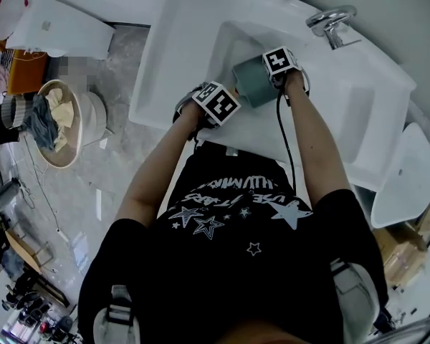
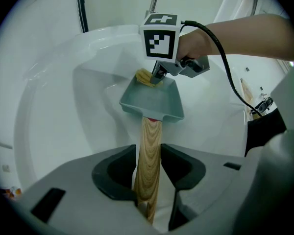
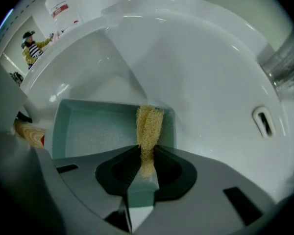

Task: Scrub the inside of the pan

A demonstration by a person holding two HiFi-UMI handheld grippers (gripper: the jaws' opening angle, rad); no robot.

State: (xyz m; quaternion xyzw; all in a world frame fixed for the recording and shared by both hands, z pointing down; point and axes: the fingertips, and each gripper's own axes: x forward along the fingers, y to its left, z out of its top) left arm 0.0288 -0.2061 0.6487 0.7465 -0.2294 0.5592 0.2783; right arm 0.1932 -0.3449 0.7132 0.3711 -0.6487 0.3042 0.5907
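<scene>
A square teal pan (image 1: pixel 252 82) (image 2: pixel 153 100) (image 3: pixel 108 130) with a wooden handle (image 2: pixel 150 153) (image 3: pixel 30 132) is held over the white sink basin (image 1: pixel 358 99). My left gripper (image 2: pixel 149 180) (image 1: pixel 216 102) is shut on the wooden handle. My right gripper (image 3: pixel 146 164) (image 1: pixel 281 61) (image 2: pixel 159 72) points down into the pan and is shut on a yellow loofah scrubber (image 3: pixel 149 131) (image 2: pixel 146 77). The scrubber's end rests at the pan's far inner edge.
A chrome faucet (image 1: pixel 331 21) (image 3: pixel 284 62) stands at the basin's back. An overflow slot (image 3: pixel 262 121) sits in the basin wall. On the floor to the left stands a bucket with cloths (image 1: pixel 57 124). A white bottle (image 3: pixel 63 8) is beyond the sink rim.
</scene>
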